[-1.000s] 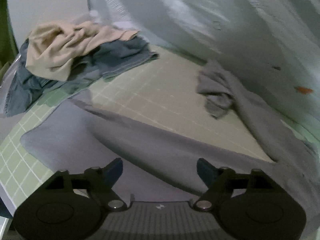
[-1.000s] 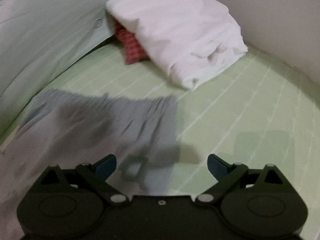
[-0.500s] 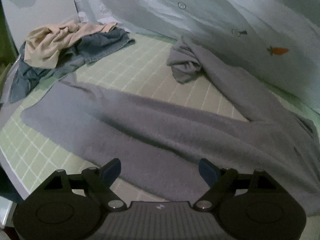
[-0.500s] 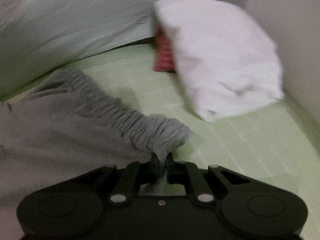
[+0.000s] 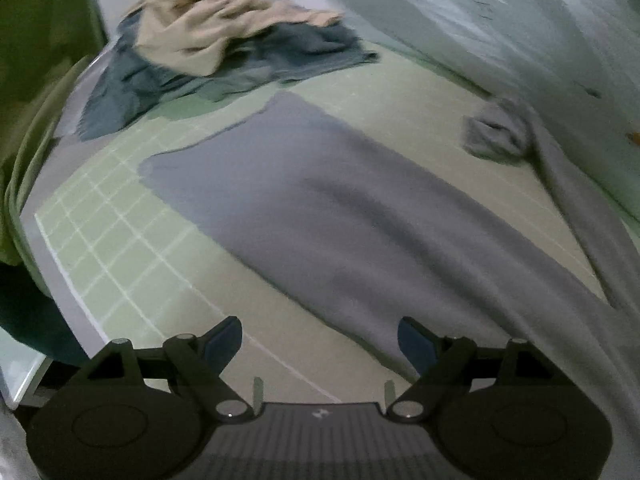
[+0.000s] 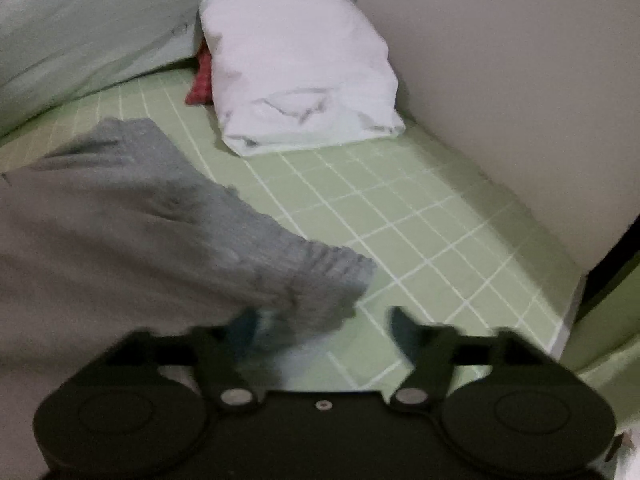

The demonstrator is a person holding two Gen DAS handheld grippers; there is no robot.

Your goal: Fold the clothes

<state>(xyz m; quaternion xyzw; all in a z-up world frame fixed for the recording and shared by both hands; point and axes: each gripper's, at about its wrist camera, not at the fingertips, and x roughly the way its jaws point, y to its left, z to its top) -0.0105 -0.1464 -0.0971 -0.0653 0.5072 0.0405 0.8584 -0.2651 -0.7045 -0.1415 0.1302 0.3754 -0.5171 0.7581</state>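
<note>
Green gridded table (image 5: 120, 264): we see grey trousers (image 5: 320, 216) spread flat, unfolded. Left tongs (image 5: 320, 340) wide, empty; right tongs (image 6: 320, 328) wide, waistband (image 6: 320, 276) lying between. White folded stack (image 6: 296, 72) done; crumpled pile (image 5: 224, 40) left.

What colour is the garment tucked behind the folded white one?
Red, with a checked look, though blurred. The red garment peeks out beside the folded white garment, seen best in the right wrist view.

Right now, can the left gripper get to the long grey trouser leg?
Probably yes. The left gripper is open, and the grey trouser leg lies flat on the green grid mat just ahead, with nothing in between.
</note>
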